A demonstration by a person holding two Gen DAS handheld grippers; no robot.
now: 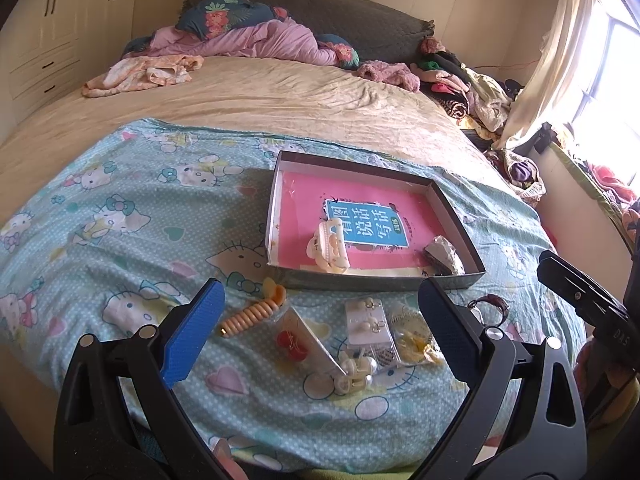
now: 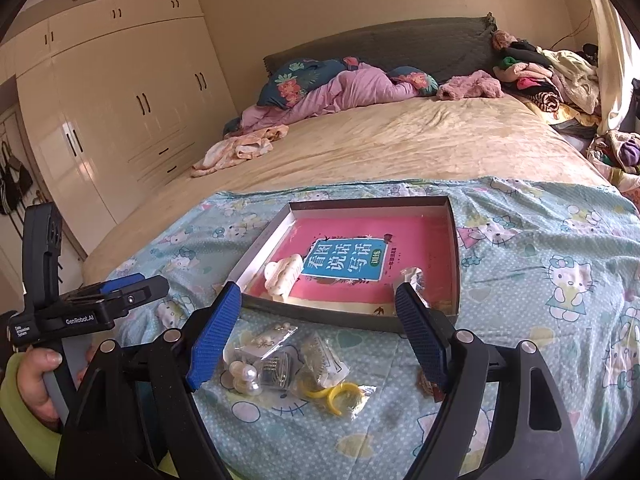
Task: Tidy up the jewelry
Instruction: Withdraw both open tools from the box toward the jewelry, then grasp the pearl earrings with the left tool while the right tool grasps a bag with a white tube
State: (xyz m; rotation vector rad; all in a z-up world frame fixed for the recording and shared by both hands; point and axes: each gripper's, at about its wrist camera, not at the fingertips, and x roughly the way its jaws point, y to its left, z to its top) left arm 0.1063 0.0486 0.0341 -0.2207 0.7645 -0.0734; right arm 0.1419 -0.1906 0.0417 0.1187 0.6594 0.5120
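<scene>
Both grippers hover over the bed's blue cartoon-cat sheet (image 1: 120, 208), jaws apart, nothing between: left gripper (image 1: 320, 332), right gripper (image 2: 318, 334). Shallow grey cardboard tray (image 1: 456, 216) holds a cream claw hair clip (image 1: 328, 246). Just before the tray lie bagged earrings (image 1: 368, 322), loose white pearl pieces (image 2: 245, 376), an orange spiral hair tie (image 1: 252, 314).

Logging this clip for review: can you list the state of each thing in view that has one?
Left gripper: open, empty.
Right gripper: open, empty.
Box: lidless, on the bed.
Cream hair claw: inside the box.
Silvery packet: inside the box.
Orange spiral hair tie: outside the box.
Earring card: bagged, outside.
Pearl piece: outside.
Yellow piece: bagged, outside.
</scene>
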